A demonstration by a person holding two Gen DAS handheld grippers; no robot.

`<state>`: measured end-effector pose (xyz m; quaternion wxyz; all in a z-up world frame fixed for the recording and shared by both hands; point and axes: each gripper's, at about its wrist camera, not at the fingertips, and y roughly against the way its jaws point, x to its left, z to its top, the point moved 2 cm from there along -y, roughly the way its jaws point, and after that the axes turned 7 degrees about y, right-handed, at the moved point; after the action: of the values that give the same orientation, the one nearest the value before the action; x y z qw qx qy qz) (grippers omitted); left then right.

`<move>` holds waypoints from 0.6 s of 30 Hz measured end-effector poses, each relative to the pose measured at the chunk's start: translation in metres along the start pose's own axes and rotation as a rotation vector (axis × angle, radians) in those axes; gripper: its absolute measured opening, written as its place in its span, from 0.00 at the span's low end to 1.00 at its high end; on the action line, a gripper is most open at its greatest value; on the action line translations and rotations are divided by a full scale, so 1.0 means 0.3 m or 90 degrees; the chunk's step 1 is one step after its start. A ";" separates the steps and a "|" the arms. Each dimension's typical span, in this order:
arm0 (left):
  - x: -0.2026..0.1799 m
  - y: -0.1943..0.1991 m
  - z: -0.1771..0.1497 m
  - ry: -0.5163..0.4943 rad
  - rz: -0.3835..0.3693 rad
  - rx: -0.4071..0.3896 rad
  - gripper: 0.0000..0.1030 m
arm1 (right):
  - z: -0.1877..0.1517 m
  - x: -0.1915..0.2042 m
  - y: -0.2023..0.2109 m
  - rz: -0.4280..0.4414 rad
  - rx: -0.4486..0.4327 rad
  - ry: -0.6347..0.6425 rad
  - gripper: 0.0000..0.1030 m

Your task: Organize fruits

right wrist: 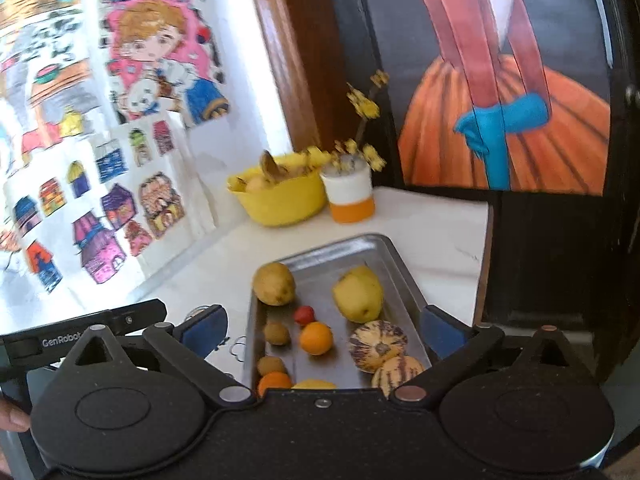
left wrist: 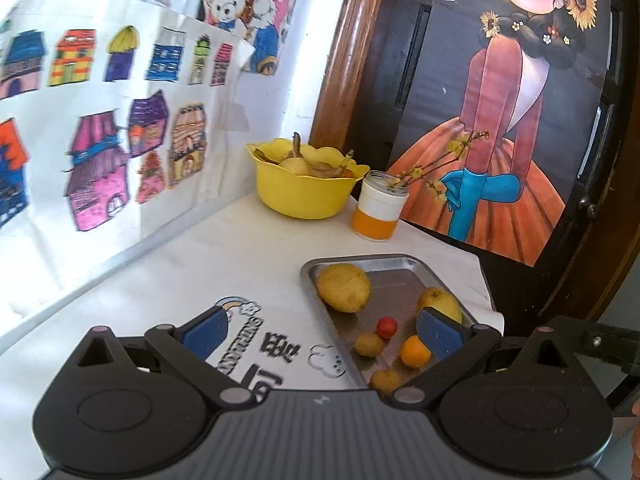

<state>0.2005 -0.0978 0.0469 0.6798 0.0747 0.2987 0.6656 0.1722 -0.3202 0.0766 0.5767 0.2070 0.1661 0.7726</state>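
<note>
Both grippers hung released and empty above the white tablecloth [left wrist: 248, 256]. The left gripper [left wrist: 322, 330] had its blue pads spread wide; so did the right gripper [right wrist: 322, 330]. The fruits lay in the rectangular metal tray [right wrist: 352, 246]: a brownish-yellow pear [right wrist: 274, 283], a yellow apple [right wrist: 359, 293], an orange [right wrist: 316, 338], two striped melons [right wrist: 378, 345]. A yellow scalloped plastic bowl [left wrist: 298, 196] stood well behind.

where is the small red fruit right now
In both views the small red fruit lies in the metal tray, left of centre, just beyond the orange and near the big brownish-yellow fruit.
</note>
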 end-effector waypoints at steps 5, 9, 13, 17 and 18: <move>0.058 0.086 -0.038 -0.005 0.010 -0.022 0.99 | -0.040 0.059 0.067 -0.012 -0.043 0.023 0.99; 0.093 0.138 -0.059 0.000 0.015 -0.030 0.99 | -0.075 0.114 0.116 -0.021 -0.062 0.043 0.99; 0.124 0.172 -0.083 -0.001 0.018 -0.019 1.00 | -0.108 0.172 0.162 -0.027 -0.083 0.062 0.99; 0.153 0.193 -0.106 0.005 0.019 -0.007 0.99 | -0.140 0.213 0.217 -0.030 -0.106 0.055 0.99; 0.161 0.199 -0.111 0.007 0.020 -0.005 0.99 | -0.146 0.223 0.229 -0.033 -0.110 0.054 0.99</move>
<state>0.1292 -0.0555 0.0349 0.6677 0.0729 0.2984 0.6781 0.0766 -0.2761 0.0816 0.6047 0.1189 0.1282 0.7770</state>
